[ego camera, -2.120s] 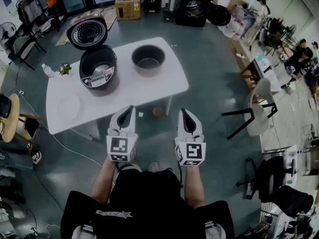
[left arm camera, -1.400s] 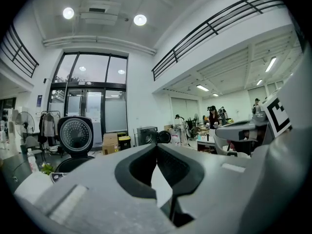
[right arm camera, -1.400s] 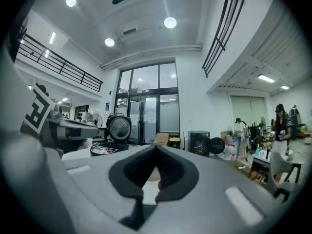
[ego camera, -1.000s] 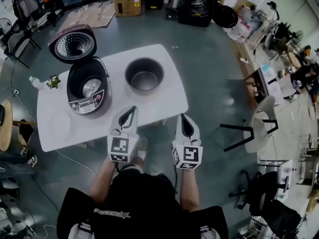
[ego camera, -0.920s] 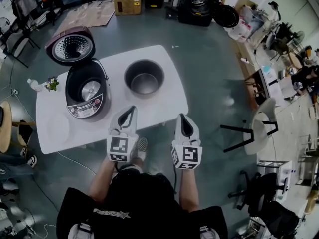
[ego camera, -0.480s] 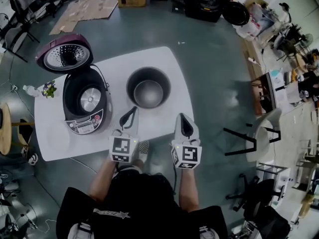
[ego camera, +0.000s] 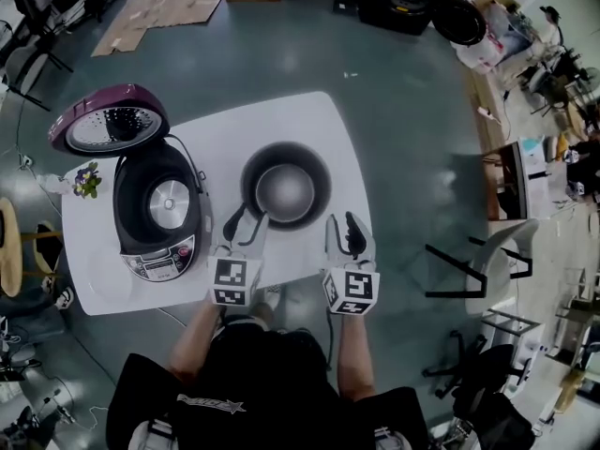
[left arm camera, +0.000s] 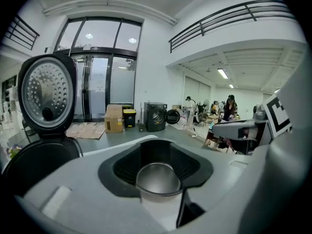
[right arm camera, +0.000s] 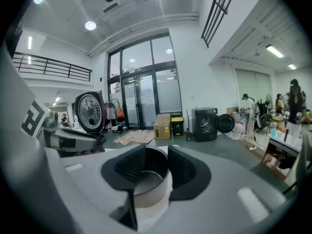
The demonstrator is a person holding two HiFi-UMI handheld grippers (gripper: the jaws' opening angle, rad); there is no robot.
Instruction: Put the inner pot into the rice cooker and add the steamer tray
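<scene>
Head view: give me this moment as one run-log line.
inner pot: on table, ungripped | left tongs: just opened, nothing between | right tongs: just opened, nothing between | rice cooker: lid up, empty

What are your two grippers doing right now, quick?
Left gripper: open, jaws just been opening, nothing between them; inner pot just ahead.
Right gripper: open, jaws just been opening, nothing between them.

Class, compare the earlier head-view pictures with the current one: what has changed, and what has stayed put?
The person stepped up to the table, bringing the left gripper and right gripper forward to the near side of the inner pot. Both pairs of jaws have just been opening; neither grips anything. The pot stays on the table beside the rice cooker, whose lid is still open.
</scene>
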